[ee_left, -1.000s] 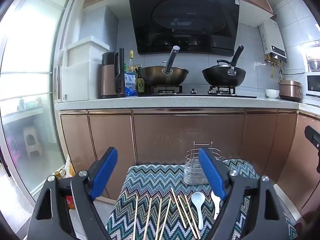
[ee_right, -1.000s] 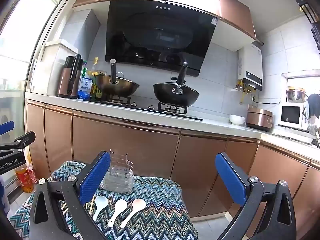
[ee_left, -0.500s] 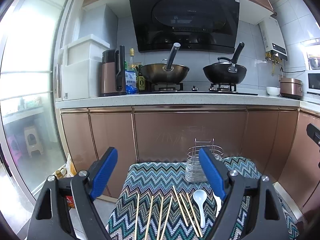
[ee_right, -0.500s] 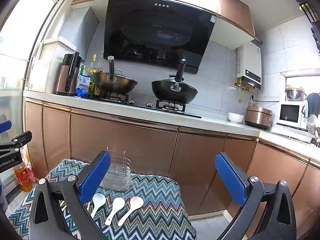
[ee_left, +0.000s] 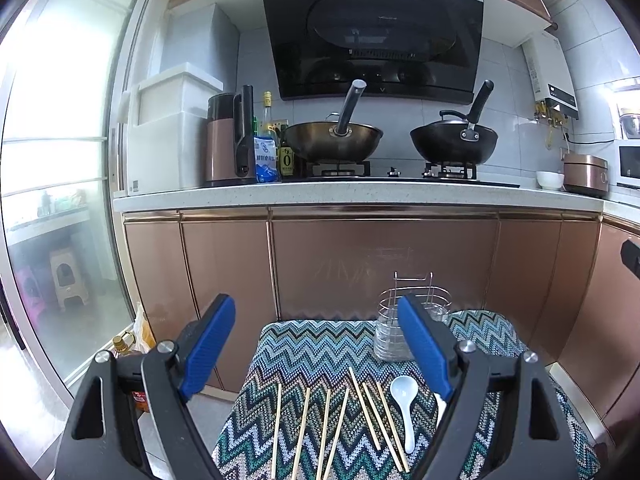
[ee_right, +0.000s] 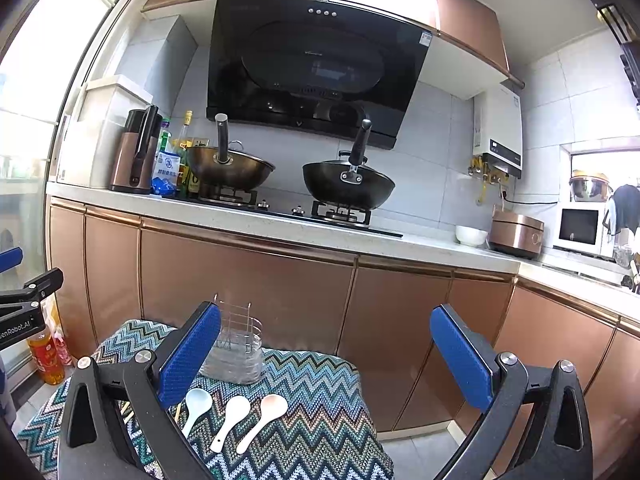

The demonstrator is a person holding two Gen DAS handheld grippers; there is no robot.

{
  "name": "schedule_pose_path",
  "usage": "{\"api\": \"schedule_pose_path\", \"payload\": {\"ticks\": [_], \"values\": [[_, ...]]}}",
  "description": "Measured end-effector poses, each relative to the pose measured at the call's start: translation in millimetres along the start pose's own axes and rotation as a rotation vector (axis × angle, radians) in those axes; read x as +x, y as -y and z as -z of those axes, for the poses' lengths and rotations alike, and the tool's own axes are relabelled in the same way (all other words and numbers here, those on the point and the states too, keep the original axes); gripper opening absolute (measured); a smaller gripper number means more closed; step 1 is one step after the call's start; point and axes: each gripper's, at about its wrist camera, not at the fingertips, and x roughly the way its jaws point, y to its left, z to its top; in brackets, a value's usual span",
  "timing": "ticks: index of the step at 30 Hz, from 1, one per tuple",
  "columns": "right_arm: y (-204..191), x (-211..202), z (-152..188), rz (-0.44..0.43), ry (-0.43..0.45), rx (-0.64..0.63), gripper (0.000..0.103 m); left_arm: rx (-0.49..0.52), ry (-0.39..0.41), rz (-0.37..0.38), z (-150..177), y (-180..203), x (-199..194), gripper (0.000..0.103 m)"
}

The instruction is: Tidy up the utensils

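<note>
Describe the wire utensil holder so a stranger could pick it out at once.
Start at the small table with the zigzag cloth standing in front of the copper cabinets. At the cloth's far edge, beyond the row of three white spoons, stands the wire utensil holder. It is the only upright thing on the cloth: a see-through metal rack with a tall wire handle, while the spoons and chopsticks lie flat.

1. The chopsticks (ee_left: 332, 428) run off the left wrist view's bottom edge
2. The left gripper's right finger (ee_left: 424, 350) hides part of the wire holder (ee_left: 390, 332) and a second spoon (ee_left: 440, 410)
</note>
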Motion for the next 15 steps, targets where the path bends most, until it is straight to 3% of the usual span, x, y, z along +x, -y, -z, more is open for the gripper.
{"api": "schedule_pose_path", "payload": {"ticks": [15], "values": [[11.1,3.9,1.6,0.009,0.001,0.023,0.103,0.011,0.003,-0.006,-6.0,3.1,5.5,0.082]]}}
